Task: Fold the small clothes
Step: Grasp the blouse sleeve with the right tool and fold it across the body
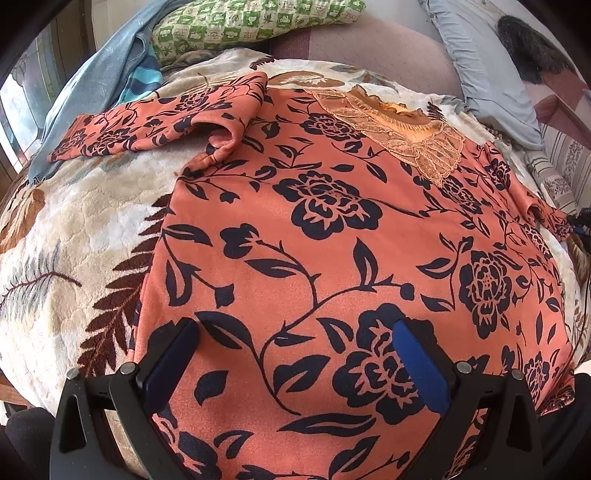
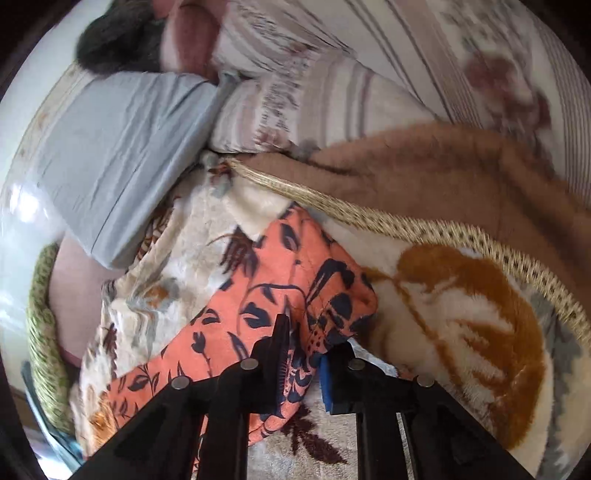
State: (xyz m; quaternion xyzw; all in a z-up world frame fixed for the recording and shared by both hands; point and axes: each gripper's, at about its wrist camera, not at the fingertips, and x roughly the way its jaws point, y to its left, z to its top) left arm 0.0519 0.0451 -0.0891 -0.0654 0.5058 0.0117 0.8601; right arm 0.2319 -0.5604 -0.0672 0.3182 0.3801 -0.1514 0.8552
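An orange top with dark blue flowers (image 1: 332, 236) lies spread flat, front up, on a cream leaf-print blanket (image 1: 74, 229). Its lace collar (image 1: 402, 125) points away and its left sleeve (image 1: 147, 125) lies stretched out to the left. My left gripper (image 1: 295, 339) is open, hovering over the lower body of the top, with blue pads on both fingers. My right gripper (image 2: 306, 343) is shut on the right sleeve (image 2: 280, 280) of the top, which is bunched between its fingers just above the blanket (image 2: 461, 325).
A green checked pillow (image 1: 251, 22) and blue cloth (image 1: 103, 81) lie beyond the top on the left. A grey pillow (image 2: 122, 147), striped bedding (image 2: 332, 92) and a brown fuzzy blanket (image 2: 443, 173) lie beyond the right sleeve. A dark furry item (image 1: 532, 48) lies far right.
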